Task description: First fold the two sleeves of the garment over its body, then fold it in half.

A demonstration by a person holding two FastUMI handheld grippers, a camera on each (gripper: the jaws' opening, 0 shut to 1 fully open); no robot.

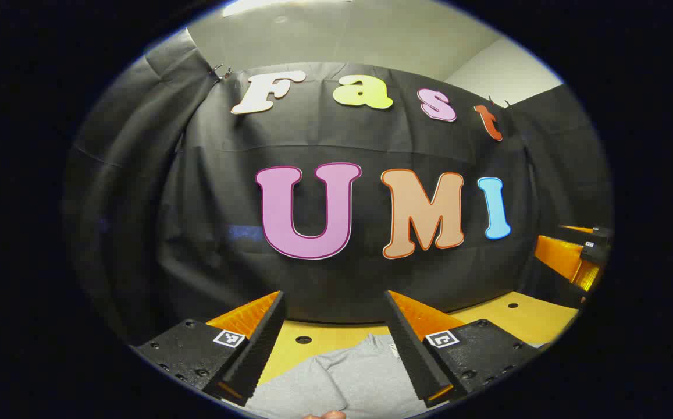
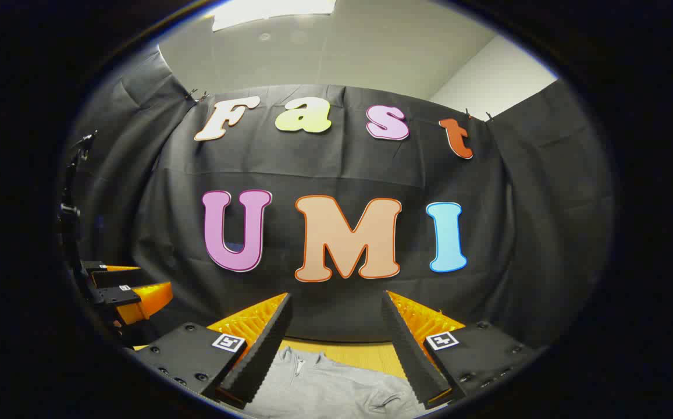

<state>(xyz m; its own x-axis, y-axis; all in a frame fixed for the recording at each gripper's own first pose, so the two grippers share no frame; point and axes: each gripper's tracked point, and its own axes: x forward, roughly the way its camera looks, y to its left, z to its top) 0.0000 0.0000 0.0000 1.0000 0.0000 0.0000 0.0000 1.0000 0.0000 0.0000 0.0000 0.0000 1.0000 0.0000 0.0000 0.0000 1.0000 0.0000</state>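
— So why are we holding both grippers up like this, level with the booth's wall?

— Likely because we haven't started: the left gripper point(image 1: 336, 340) and the right gripper point(image 2: 336, 343) both have their fingers spread wide with nothing between them, poised above the grey sweatshirt point(image 1: 348, 378). It lies flat on the yellow tabletop point(image 1: 516, 314), collar toward the far edge, and one sleeve looks drawn in over the body, though we can't be sure.

— Any writing we can read?

— Not really. Each finger mount carries a small square black-and-white marker point(image 1: 229, 338), a code rather than words. A tag at the collar is too small to read.
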